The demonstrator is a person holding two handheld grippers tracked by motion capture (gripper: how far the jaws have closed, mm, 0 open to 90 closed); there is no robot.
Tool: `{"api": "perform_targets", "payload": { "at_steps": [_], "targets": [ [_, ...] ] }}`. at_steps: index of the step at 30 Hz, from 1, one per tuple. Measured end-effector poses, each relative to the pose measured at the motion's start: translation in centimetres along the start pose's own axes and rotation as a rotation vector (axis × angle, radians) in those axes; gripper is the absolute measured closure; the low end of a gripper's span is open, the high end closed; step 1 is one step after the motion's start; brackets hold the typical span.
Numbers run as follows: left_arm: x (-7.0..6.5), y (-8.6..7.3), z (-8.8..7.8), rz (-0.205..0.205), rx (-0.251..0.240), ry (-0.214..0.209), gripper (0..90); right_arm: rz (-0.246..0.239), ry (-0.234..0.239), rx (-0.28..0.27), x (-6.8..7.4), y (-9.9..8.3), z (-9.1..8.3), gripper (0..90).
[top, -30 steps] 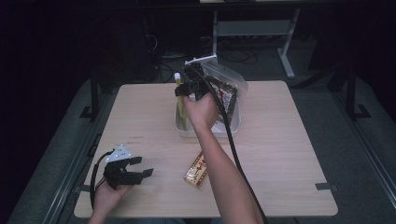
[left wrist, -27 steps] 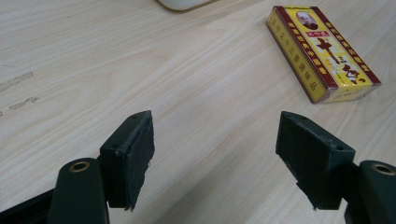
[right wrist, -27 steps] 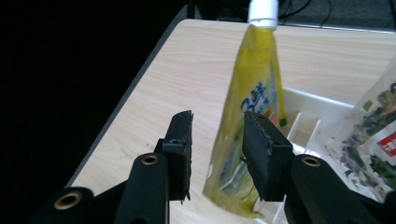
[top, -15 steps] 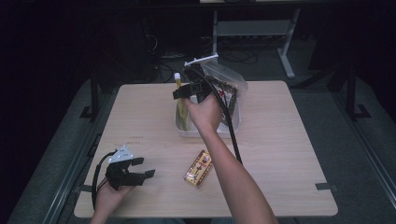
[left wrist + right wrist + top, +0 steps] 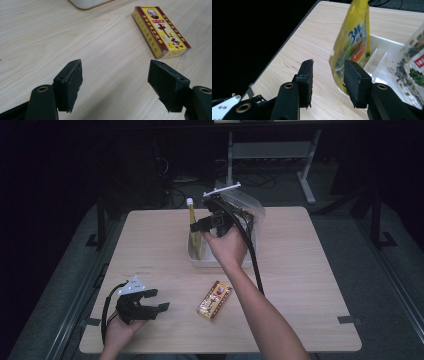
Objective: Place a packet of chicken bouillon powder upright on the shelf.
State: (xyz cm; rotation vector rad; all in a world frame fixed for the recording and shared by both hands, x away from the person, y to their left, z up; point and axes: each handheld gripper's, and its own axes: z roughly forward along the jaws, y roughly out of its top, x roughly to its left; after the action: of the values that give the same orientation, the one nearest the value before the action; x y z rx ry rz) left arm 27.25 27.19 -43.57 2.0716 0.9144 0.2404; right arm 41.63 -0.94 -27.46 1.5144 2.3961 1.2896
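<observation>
Surface: pale wood table (image 5: pixel 310 285), dark room, metal frame (image 5: pixel 270 150) at 12 o'clock | pouch (image 5: pixel 352 47): upright in white bin (image 5: pixel 220 260), long axis vertical, cap up | right gripper (image 5: pixel 212 222): beside pouch, jaws just opening, half apart, nothing between | left gripper (image 5: pixel 150 307): 7 o'clock, wide, empty | box (image 5: pixel 215 299): flat, centre-front.

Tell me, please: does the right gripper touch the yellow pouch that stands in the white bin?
Apart. In the right gripper view, the right gripper has open jaws with only bare table between them, and the yellow pouch stands beyond them in the white bin.
</observation>
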Motion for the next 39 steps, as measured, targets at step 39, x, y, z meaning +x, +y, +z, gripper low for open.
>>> {"api": "perform_targets", "payload": {
  "at_steps": [39],
  "targets": [
    [-5.2,2.0,3.4,0.077,0.034,-0.103,25.4,-0.023,0.034,0.040,-3.7,-6.0,-1.1,49.3]
  ]
}}
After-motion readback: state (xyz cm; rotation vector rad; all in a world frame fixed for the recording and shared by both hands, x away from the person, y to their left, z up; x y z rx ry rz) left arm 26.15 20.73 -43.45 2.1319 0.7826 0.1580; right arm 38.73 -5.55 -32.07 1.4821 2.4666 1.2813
